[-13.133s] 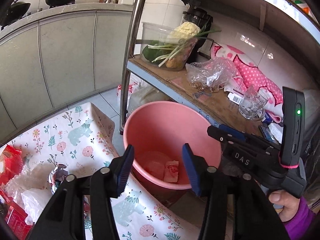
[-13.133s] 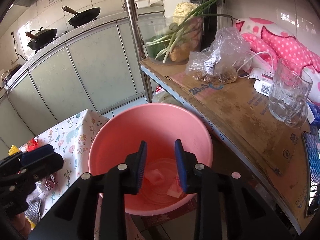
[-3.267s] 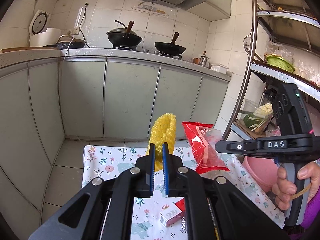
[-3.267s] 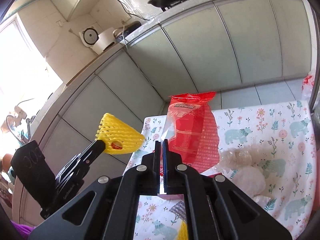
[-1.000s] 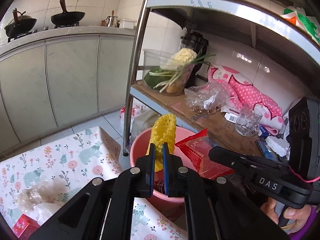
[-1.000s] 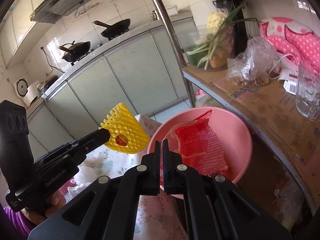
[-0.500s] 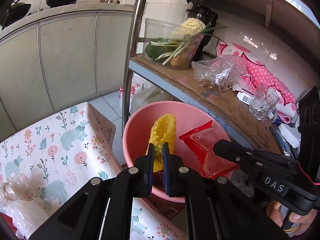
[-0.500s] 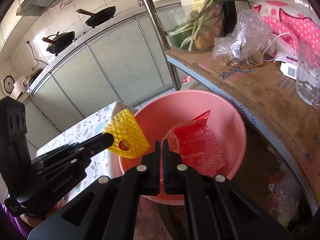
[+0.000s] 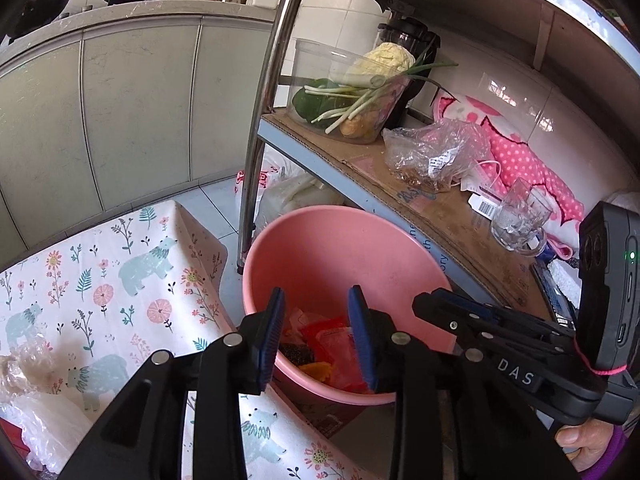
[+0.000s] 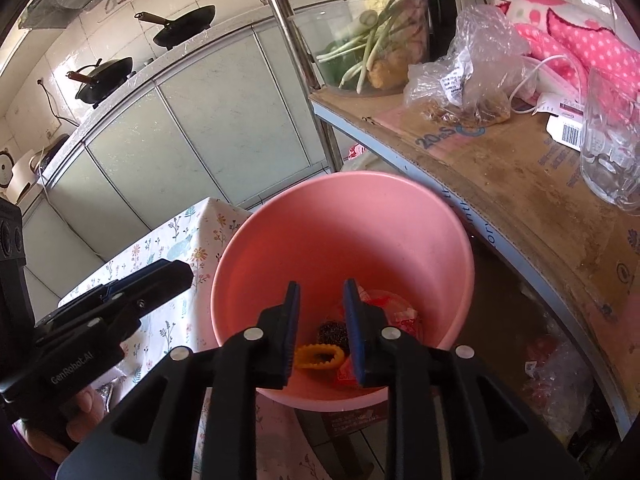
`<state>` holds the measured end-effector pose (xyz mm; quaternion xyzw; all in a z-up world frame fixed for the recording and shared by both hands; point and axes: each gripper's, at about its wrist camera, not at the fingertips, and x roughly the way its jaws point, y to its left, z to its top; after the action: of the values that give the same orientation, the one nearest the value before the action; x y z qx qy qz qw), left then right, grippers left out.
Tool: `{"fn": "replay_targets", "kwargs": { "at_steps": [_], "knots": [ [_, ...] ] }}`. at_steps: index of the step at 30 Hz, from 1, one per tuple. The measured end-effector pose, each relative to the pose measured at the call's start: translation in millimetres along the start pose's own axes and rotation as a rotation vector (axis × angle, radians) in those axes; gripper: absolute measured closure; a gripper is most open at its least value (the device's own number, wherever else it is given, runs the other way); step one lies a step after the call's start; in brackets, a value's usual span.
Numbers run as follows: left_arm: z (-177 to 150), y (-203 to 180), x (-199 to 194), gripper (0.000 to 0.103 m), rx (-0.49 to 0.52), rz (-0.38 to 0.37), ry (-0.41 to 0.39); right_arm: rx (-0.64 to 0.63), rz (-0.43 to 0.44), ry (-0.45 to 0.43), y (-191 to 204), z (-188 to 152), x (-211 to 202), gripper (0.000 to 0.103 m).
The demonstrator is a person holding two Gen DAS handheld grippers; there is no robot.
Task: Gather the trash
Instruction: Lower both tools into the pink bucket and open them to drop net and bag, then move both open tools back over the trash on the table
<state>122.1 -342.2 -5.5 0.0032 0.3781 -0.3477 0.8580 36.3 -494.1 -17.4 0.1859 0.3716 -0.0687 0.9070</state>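
Observation:
A pink plastic bucket [image 9: 344, 248] [image 10: 360, 220] stands on the floor beside the table. At its bottom lie a yellow foam net [image 10: 318, 357] [image 9: 318, 370], a red snack bag [image 9: 336, 340] [image 10: 400, 312] and a dark scrap [image 10: 332, 332]. My left gripper [image 9: 316, 340] hangs over the bucket's near rim, its jaws opening with nothing between them. My right gripper [image 10: 320, 320] hovers over the bucket too, jaws opening and empty. Each gripper shows in the other's view, held by a hand.
A floral tablecloth [image 9: 120, 272] covers the table at left, with crumpled clear plastic [image 9: 36, 412] on it. A metal shelf post [image 9: 264, 112] rises behind the bucket. The cardboard-lined shelf [image 9: 440, 216] holds a vegetable container [image 9: 352, 96], a plastic bag [image 9: 432, 156] and a glass mug [image 9: 520, 216].
Both grippers have opened over the bucket. The yellow foam net has dropped from the left one and the red snack bag from the right one; both now lie in the bucket.

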Motion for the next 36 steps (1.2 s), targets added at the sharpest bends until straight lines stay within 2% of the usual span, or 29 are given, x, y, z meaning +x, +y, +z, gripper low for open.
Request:
{"fn": "replay_targets", "kwargs": {
  "at_steps": [3, 5, 7, 10, 20, 24, 36],
  "knots": [
    [0.0, 0.2, -6.9, 0.067, -0.002, -0.005, -0.006, -0.013, 0.0, -0.016, 5.1, -1.5, -7.9, 0.08],
    [-1.5, -0.5, -11.6, 0.061, 0.001, -0.003, -0.009, -0.019, 0.006, -0.026, 9.0, -2.4, -13.6, 0.08],
    [-2.7, -2.0, -17.4, 0.06, 0.006, -0.003, -0.015, -0.026, 0.01, -0.035, 14.2, -4.0, -20.2, 0.079],
    [-4.3, -4.1, -27.4, 0.06, 0.004, -0.006, -0.027, -0.046, 0.019, -0.054, 23.4, -6.1, -31.2, 0.07],
    [-13.6, -2.7, -84.3, 0.059, 0.019, -0.016, -0.1, -0.117, 0.077, -0.095, 60.8, -16.5, -63.9, 0.064],
    [-21.0, 5.4, -111.0, 0.052, 0.022, -0.015, -0.125, -0.132, 0.111, -0.092, 76.1, -23.9, -71.2, 0.062],
    [-59.0, 56.1, -188.8, 0.051, 0.019, 0.073, -0.165, -0.204, 0.198, -0.05, 125.4, -49.1, -78.5, 0.062]
  ]
}}
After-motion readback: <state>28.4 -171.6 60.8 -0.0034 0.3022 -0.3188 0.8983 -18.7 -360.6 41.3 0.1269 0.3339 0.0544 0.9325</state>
